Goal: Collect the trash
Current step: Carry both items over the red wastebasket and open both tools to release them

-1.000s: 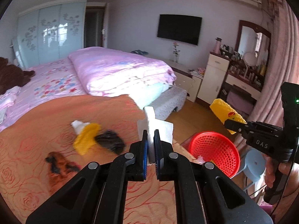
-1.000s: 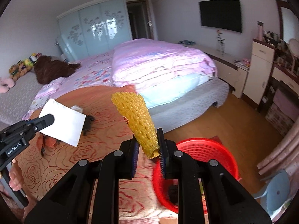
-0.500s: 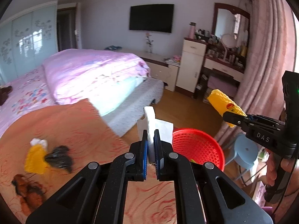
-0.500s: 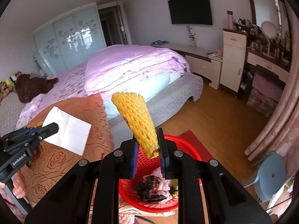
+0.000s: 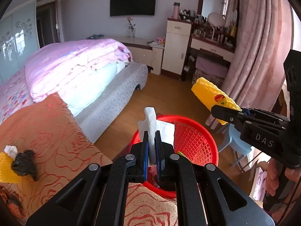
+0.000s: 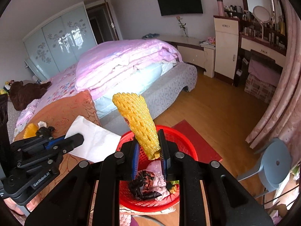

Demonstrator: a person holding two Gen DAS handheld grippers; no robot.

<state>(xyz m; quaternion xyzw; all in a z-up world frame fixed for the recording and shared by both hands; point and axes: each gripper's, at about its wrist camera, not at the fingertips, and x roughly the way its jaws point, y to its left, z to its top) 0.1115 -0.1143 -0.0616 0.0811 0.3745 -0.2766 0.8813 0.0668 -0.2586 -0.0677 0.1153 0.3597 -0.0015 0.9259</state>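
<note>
My left gripper (image 5: 152,141) is shut on a white paper tissue (image 5: 150,120), held over the near rim of the red mesh basket (image 5: 195,141). My right gripper (image 6: 149,146) has its jaws a little apart with a yellow foam net sleeve (image 6: 137,116) standing between them above the same basket (image 6: 131,197). The basket holds black, pink and green trash (image 6: 148,180). The tissue also shows in the right wrist view (image 6: 94,141), and the sleeve in the left wrist view (image 5: 210,94).
More trash lies on the orange rose-patterned cover: a yellow net (image 5: 4,167), a black scrap (image 5: 23,165) and a white wad (image 5: 10,148). A bed with a pink quilt (image 5: 75,66), a blue stool (image 6: 274,167), pink curtains (image 5: 259,56) and a dresser (image 5: 176,47) surround the wooden floor.
Both grippers have swung right from the cover toward the basket with their loads. The right jaws have parted slightly around the yellow sleeve.
</note>
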